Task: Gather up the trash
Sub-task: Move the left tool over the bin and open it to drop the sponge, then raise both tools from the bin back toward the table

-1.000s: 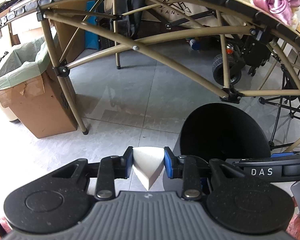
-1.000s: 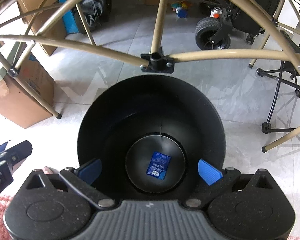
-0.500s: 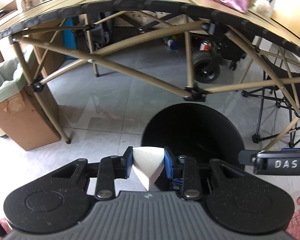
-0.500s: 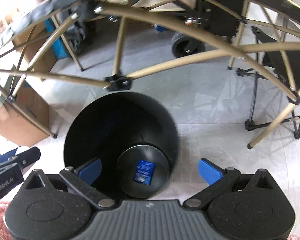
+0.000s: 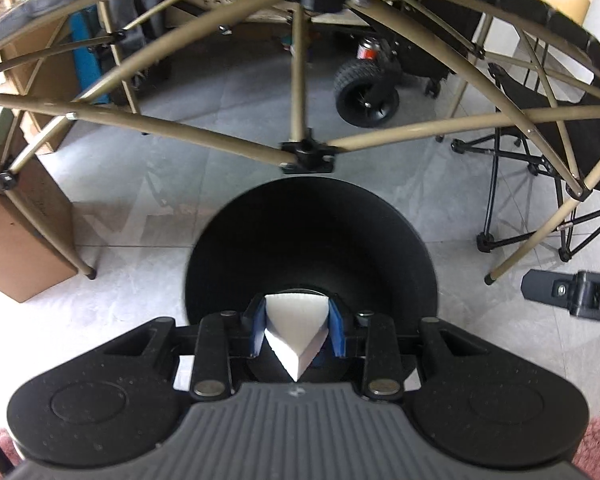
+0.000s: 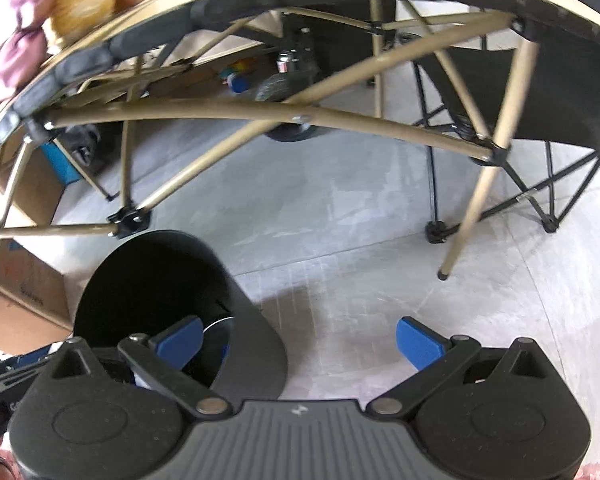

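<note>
**White scrap held over the black bin**

The left gripper is clamped on a white scrap, a folded wedge whose point aims back toward the camera, pinched between the blue pads. In the left wrist view the scrap sits directly over the open mouth of the bin, a round black one standing on the grey tiled floor. The bin fills the centre of that view, its far rim at 12 o'clock just below a black joint of the table frame. A cardboard box stands at 9 o'clock, a black wheel at 1 o'clock under the table, and a folding chair at 2 o'clock.

The right gripper holds nothing, its blue pads spread wide apart. In the right wrist view the bin lies at 8 o'clock, with the left pad over its opening and the right pad over bare floor. Pink cloth rests on the tabletop at 10 o'clock. That view is somewhat blurred.
</note>
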{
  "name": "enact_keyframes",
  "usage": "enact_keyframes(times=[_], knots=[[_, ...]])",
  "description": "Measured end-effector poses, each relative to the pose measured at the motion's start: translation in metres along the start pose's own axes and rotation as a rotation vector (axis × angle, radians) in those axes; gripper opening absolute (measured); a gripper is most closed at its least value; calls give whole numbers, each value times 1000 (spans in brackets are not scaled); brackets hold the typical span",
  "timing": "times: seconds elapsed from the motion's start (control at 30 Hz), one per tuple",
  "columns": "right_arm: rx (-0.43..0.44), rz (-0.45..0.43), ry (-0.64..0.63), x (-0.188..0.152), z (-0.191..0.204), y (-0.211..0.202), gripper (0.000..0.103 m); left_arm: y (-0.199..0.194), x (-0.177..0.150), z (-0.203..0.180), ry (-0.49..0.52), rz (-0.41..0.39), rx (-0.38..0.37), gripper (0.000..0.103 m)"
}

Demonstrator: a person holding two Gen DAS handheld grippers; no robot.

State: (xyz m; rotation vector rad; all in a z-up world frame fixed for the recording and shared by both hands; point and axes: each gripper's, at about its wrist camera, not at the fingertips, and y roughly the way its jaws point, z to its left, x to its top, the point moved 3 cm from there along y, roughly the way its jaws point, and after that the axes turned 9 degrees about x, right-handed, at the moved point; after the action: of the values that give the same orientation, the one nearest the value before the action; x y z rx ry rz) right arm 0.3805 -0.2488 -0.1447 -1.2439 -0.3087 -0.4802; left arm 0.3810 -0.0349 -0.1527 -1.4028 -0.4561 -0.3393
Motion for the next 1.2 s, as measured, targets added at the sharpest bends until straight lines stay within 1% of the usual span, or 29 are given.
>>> enact_keyframes(times=[0.23,0.37,0.43,0.53,0.57,0.6,0.63,0.67,0.7,0.8,1.2], knots=[[-14,0,27,-1,-17,0,103,21,4,-19,-2,85,-2,32],[-20,2,37,-2,-20,1,103,27,3,-22,-10,111,5,32],[-21,3,38,-2,-20,3,103,28,3,-24,-11,116,10,34],[-21,3,39,-2,-20,3,103,29,3,-24,-21,129,9,41],[-21,3,39,-2,-20,3,103,29,3,-24,-23,131,13,48],[-21,2,40,-2,-21,3,103,29,3,-23,-26,135,17,62],[-20,-1,40,-3,-21,3,103,29,3,-22,-31,137,25,71],[-19,-3,41,-3,-21,2,103,28,4,-21,-40,136,33,89],[-18,-5,41,-3,-22,2,103,27,5,-20,-45,132,38,102],[-16,-8,41,-3,-21,1,103,23,6,-21,-37,110,35,103],[-15,-12,39,-4,-20,-2,103,19,6,-23,-20,99,37,103]])
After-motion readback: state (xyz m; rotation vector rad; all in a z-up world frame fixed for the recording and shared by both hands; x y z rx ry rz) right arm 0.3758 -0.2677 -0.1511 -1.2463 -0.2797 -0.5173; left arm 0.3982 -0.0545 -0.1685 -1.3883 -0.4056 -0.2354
